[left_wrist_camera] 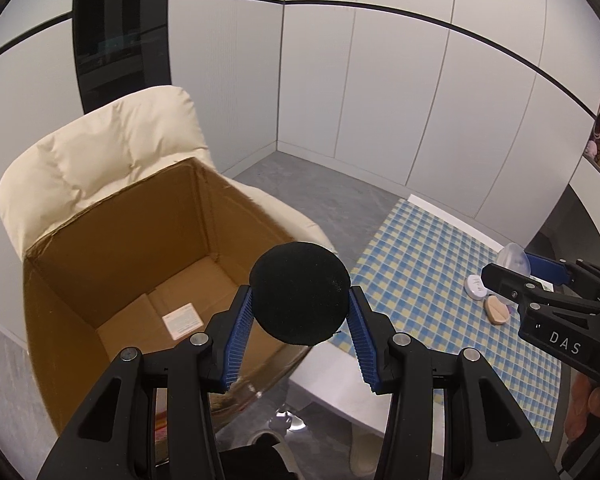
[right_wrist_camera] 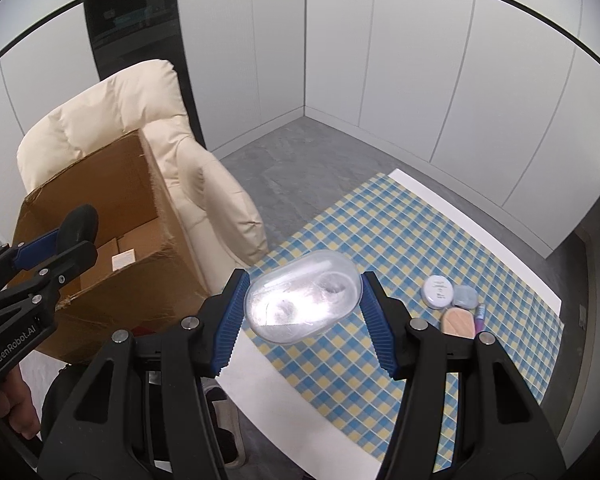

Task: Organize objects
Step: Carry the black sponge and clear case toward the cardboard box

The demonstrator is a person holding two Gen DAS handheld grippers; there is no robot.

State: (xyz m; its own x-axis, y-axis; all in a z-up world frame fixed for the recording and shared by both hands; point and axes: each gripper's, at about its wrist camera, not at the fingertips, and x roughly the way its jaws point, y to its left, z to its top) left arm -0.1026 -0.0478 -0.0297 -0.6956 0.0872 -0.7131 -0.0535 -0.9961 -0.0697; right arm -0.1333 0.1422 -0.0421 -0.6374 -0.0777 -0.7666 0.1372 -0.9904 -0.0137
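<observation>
Nearest the left wrist camera, the left gripper [left_wrist_camera: 300,300] has its blue ribbed pads clamped on a black round sponge [left_wrist_camera: 299,293], a flat disc held on edge with its broad face toward the lens, so it has no long axis to speak of. It hangs above the near rim of an open cardboard box [left_wrist_camera: 112,240], whose floor shows only a small white label [left_wrist_camera: 183,320]. That box sits on the seat of a cream padded armchair [left_wrist_camera: 100,148]. In the right wrist view, the right gripper [right_wrist_camera: 303,300] grips a clear oval plastic case [right_wrist_camera: 303,295] by its two narrow ends, so the case's long axis runs crosswise from pad to pad, tilted slightly up to the right, with its domed face toward the camera (glare hides what it holds). It is carried above the near left part of a table with a blue and yellow checked cloth [right_wrist_camera: 380,240]. Well to its right on the cloth lies a small cluster: a round white compact [right_wrist_camera: 438,291], a small pale blue case [right_wrist_camera: 465,296], a peach heart-shaped puff [right_wrist_camera: 458,320] and a purple tube [right_wrist_camera: 481,314], all touching or just beside one another. Grey floor [right_wrist_camera: 284,168] and white panelled walls [right_wrist_camera: 420,60] lie beyond.
</observation>
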